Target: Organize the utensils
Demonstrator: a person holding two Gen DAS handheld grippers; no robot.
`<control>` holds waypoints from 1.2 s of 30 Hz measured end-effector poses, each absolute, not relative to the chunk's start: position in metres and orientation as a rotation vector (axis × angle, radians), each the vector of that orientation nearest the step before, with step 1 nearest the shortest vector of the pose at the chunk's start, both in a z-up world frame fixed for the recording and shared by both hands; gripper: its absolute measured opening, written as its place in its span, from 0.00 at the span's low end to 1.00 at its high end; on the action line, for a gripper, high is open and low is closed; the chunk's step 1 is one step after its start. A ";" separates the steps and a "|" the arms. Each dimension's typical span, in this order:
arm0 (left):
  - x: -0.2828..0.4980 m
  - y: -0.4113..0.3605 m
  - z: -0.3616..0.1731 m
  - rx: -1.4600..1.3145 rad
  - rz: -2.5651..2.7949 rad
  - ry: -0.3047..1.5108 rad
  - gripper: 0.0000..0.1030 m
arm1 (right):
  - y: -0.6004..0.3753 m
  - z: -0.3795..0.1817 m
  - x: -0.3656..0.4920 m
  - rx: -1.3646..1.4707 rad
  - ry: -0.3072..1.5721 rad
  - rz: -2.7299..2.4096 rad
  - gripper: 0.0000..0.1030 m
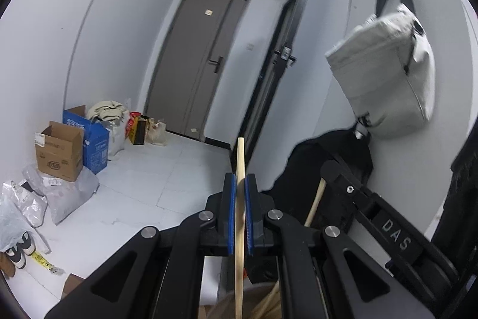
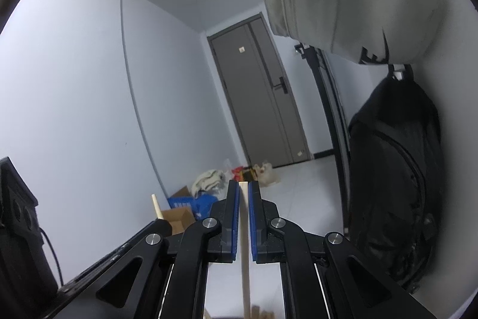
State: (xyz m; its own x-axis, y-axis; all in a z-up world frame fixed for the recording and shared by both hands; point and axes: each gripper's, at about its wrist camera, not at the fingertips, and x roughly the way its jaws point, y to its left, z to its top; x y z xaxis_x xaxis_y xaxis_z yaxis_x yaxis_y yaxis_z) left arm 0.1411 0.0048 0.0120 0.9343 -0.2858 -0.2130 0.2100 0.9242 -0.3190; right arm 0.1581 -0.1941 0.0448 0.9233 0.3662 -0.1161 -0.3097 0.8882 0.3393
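Observation:
My left gripper (image 1: 240,178) is shut on a pale wooden chopstick (image 1: 240,229) that stands upright between the blue pads, its tip sticking out above them. My right gripper (image 2: 244,184) is shut on another wooden chopstick (image 2: 245,253), whose tip sits level with the fingertips. The right gripper (image 1: 331,166) and its chopstick (image 1: 313,205) also show in the left wrist view. The left gripper's chopstick tip (image 2: 156,204) shows at the left in the right wrist view. More wooden sticks (image 1: 269,304) lie below the left gripper, partly hidden.
A grey bag (image 1: 388,73) and a black backpack (image 2: 394,169) hang on the right wall. Cardboard boxes (image 1: 61,151), plastic bags and shoes (image 1: 19,253) line the left floor. A grey door (image 1: 197,62) closes the corridor. A black device (image 2: 18,229) stands at left.

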 end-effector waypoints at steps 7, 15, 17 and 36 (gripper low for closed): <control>0.133 0.000 0.014 -0.257 -0.317 0.308 0.02 | -0.206 0.043 0.141 0.320 0.229 0.387 0.05; 0.131 0.000 0.022 -0.271 -0.417 0.420 0.03 | -0.225 0.035 0.129 0.349 0.349 0.461 0.08; 0.127 -0.003 0.025 -0.255 -0.432 0.441 0.06 | -0.227 0.032 0.127 0.355 0.377 0.480 0.08; 0.108 -0.005 0.029 -0.211 -0.413 0.553 0.43 | -0.248 0.031 0.104 0.381 0.492 0.548 0.20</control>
